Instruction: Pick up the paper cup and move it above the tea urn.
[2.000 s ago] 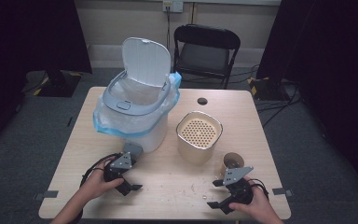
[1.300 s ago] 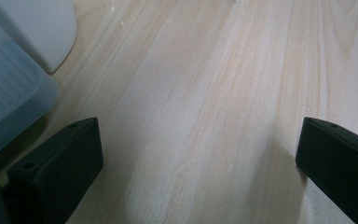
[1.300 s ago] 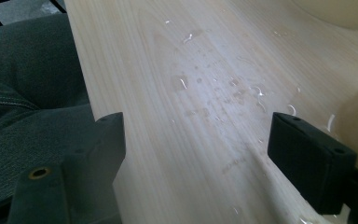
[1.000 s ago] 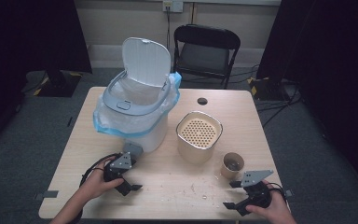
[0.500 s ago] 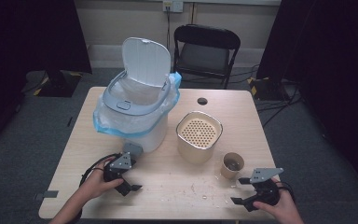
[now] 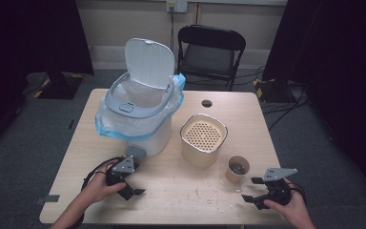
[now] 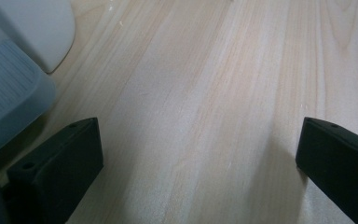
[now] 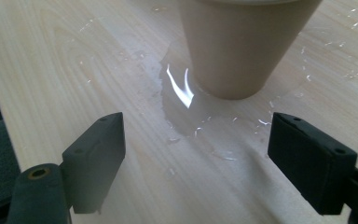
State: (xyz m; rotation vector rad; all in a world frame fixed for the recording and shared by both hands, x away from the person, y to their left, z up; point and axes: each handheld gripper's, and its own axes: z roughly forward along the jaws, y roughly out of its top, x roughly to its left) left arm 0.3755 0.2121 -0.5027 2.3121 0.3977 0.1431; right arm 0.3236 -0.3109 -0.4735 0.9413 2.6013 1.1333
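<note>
Since two seconds ago my right gripper has drawn back toward the lower right of the high view, off the paper cup; my left gripper rests lower left. Left gripper view: jaws wide over bare table. Right gripper view: jaws wide, cup top centre in a puddle.

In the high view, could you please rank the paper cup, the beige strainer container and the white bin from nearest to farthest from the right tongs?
From the right tongs:
1. Paper cup, just ahead, to their left.
2. Beige strainer container, mid-table, beyond the cup.
3. White bin, far left, lid up.
</note>
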